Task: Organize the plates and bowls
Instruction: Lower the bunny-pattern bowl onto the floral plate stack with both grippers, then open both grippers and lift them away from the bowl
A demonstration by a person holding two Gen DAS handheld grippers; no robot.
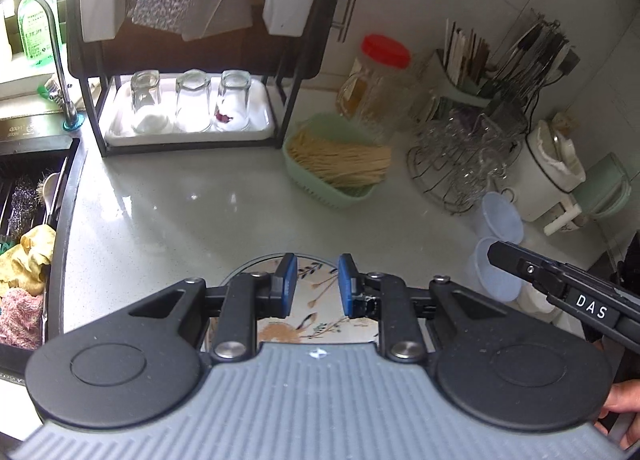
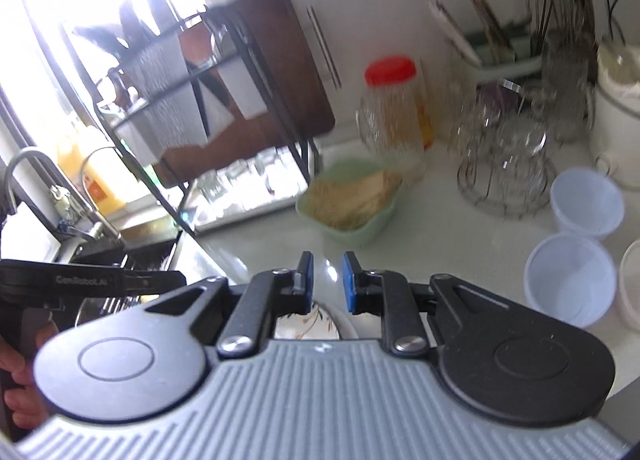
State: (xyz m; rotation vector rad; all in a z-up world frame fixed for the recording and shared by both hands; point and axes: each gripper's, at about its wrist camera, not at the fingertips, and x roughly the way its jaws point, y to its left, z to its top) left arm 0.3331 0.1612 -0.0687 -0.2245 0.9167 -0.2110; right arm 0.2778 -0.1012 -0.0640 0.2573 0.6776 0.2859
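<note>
Floral-print plate (image 1: 320, 312) sits low centre in both wrist views, mostly hidden under the tools. Left gripper (image 1: 318, 286) pads nearly together, gap visible, nothing clamped. Right gripper (image 2: 328, 284) same, narrow gap, empty. Green basket (image 1: 340, 164) of noodles mid-frame, dish rack (image 1: 192, 60) upper left.

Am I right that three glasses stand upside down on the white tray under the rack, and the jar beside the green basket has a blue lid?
Not quite. The jar beside the green basket has a red lid, as the left wrist view shows. The three glasses do stand upside down on the white tray under the rack.
</note>
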